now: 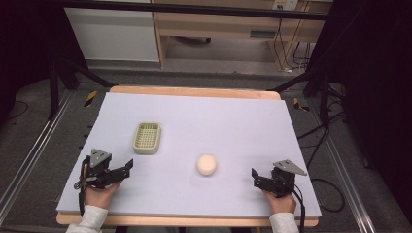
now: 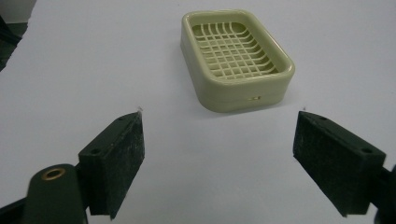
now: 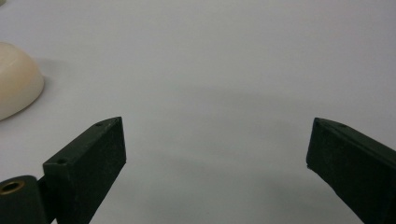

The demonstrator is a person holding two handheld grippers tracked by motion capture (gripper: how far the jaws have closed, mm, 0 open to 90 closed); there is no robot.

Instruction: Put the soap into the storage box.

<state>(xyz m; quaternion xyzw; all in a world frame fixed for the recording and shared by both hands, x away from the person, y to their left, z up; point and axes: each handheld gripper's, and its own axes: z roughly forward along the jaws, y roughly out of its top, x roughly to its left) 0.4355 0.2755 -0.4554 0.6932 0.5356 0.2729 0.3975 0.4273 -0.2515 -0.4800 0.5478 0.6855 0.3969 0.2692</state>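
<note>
A pale green soap dish [image 1: 146,137] with a slotted grid floor lies empty on the lavender mat, left of centre; the left gripper view has it [image 2: 236,58] just ahead of the jaws. A cream, rounded bar of soap [image 1: 206,165] rests near the mat's middle and appears at the left edge of the right gripper view [image 3: 16,84]. My left gripper [image 1: 127,167] is open at the front left, empty, pointing toward the dish. My right gripper [image 1: 254,177] is open at the front right, empty, with the soap off to its left.
The lavender mat [image 1: 233,121] covers a wooden table. Black frame legs and cables stand to the right [image 1: 320,126] and left of the table. A wooden desk stands at the back, beyond the table's far edge.
</note>
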